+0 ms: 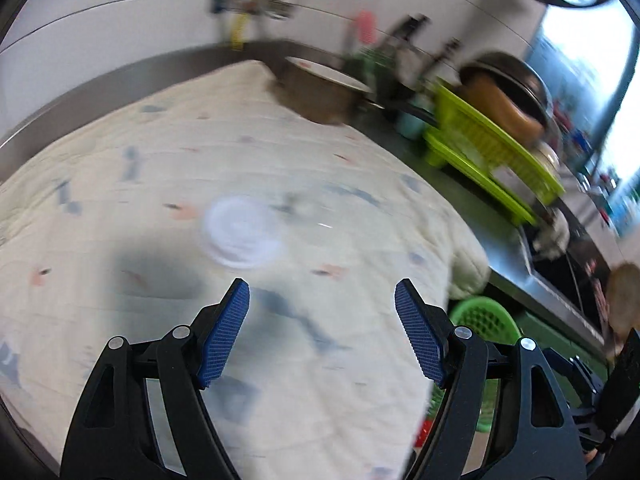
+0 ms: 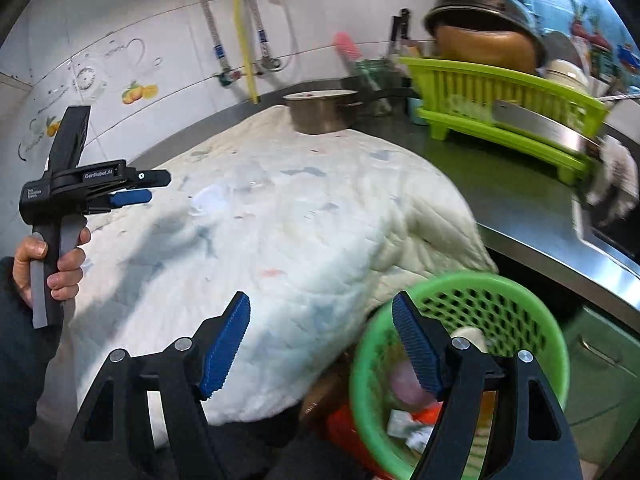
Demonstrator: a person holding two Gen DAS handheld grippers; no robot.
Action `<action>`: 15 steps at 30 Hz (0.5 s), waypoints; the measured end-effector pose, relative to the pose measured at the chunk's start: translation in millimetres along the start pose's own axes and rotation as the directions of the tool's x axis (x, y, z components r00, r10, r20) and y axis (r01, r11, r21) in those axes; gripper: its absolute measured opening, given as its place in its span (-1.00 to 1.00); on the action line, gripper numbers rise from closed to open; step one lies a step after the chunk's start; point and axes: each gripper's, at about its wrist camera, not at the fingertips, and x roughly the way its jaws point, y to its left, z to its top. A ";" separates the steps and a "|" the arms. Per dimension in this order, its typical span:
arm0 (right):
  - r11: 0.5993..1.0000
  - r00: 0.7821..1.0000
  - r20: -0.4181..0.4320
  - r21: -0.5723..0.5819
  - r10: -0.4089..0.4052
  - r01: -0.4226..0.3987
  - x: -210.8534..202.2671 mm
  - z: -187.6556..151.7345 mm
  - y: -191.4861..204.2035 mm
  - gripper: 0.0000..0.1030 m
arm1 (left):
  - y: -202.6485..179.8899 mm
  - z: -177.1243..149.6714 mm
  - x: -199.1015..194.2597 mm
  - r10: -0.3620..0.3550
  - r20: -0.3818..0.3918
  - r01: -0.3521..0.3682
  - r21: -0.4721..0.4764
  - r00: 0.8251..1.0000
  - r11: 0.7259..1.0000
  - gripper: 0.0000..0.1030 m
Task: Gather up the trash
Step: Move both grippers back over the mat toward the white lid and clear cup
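Quilted bench [image 2: 280, 240]: green basket [image 2: 532, 300] part-filled; white lid [image 1: 240, 232] at 12 o'clock left (blurred). Both hand-held grippers [image 1: 322, 336] [image 2: 320, 344] apart, empty.

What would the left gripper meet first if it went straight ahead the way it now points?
Most likely the quilted cloth just short of the white round lid. The left gripper is open and empty, angled down at that spot. The picture is blurred, so depth is uncertain.

A home kitchen: tiled wall [image 2: 168, 32], dish rack [image 2: 504, 104], saucepan [image 2: 320, 114], steel counter [image 2: 520, 216].
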 end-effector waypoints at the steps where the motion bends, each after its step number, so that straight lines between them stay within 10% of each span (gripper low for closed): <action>1: 1.000 1.000 -0.001 -0.010 0.006 -0.006 7.5 6.0 5.8 0.38 | 14.0 3.0 -3.6 0.013 0.008 -0.013 -0.019 1.000 1.000 0.45; 15: 0.991 0.996 -0.057 -0.107 0.072 -0.078 122.5 79.3 78.5 0.37 | 115.3 7.7 -29.6 0.098 0.046 -0.091 -0.140 0.994 0.986 0.46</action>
